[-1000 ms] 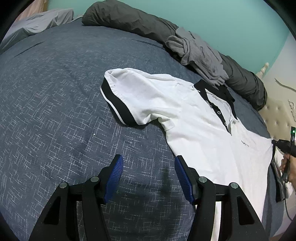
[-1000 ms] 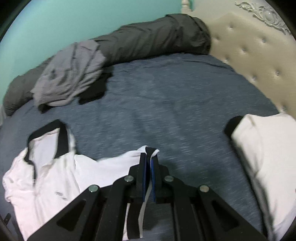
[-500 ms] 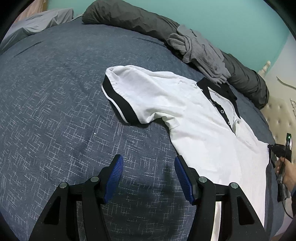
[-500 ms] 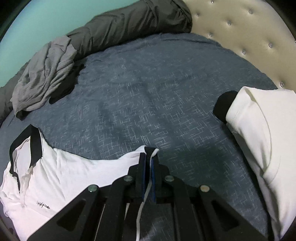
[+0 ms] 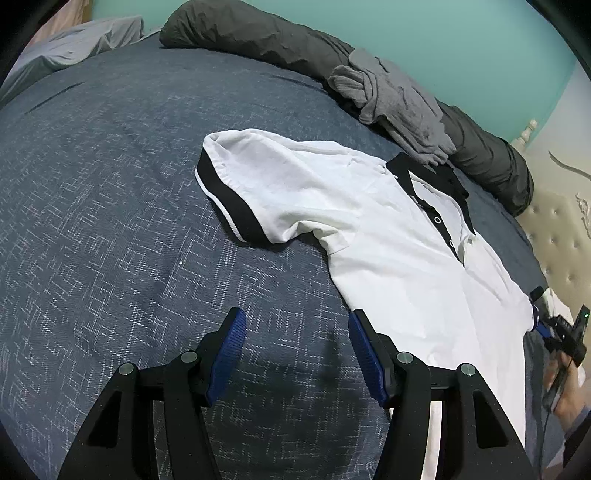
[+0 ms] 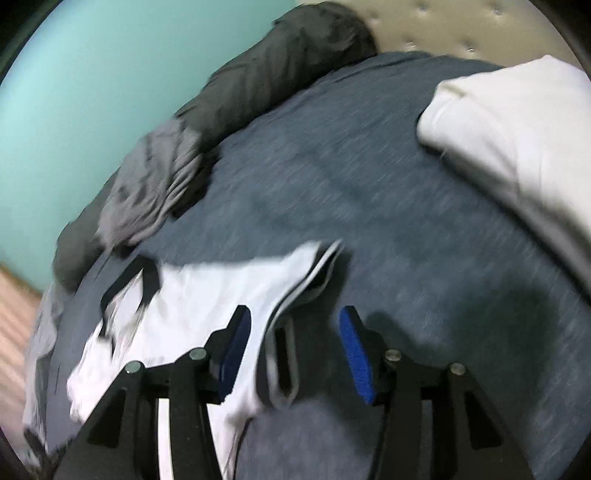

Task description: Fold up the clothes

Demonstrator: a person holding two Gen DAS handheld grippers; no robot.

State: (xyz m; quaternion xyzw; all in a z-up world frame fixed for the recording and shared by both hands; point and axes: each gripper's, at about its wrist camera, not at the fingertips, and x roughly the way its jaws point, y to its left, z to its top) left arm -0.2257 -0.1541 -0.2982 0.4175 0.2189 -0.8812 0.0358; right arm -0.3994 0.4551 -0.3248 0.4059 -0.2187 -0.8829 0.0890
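We take the white polo shirt (image 5: 388, 236) as our landmark: it lies spread face up on the blue-grey bedspread (image 5: 110, 206), collar toward the far edge of the bed. Starting at the left, the bedspread beyond the shirt's black-cuffed sleeve (image 5: 229, 199) is open cloth, and our left gripper (image 5: 295, 350) hovers over it just short of the shirt's near side; its jaws stand well apart with nothing between the blue pads (image 5: 225, 354), the right pad close to the shirt's edge, though we cannot tell if it touches. Behind the shirt, a dark grey rolled duvet (image 5: 266, 40) runs along the teal wall (image 5: 461, 44), and a lighter grey garment (image 5: 399, 99) is heaped on it just past the collar (image 5: 432, 177). At the shirt's far sleeve sits our right gripper (image 6: 295, 350), seen small at the edge of the left view (image 5: 557, 332). Its jaws have just been opening; the sleeve's trimmed hem (image 6: 314, 273) lies between them, close by the left pad, and the pads no longer press on it, though this view is blurred. Right of the shirt, well apart from it, a white pillow-like bundle (image 6: 517, 122) rests on the bedspread near the cream tufted headboard (image 6: 443, 26).
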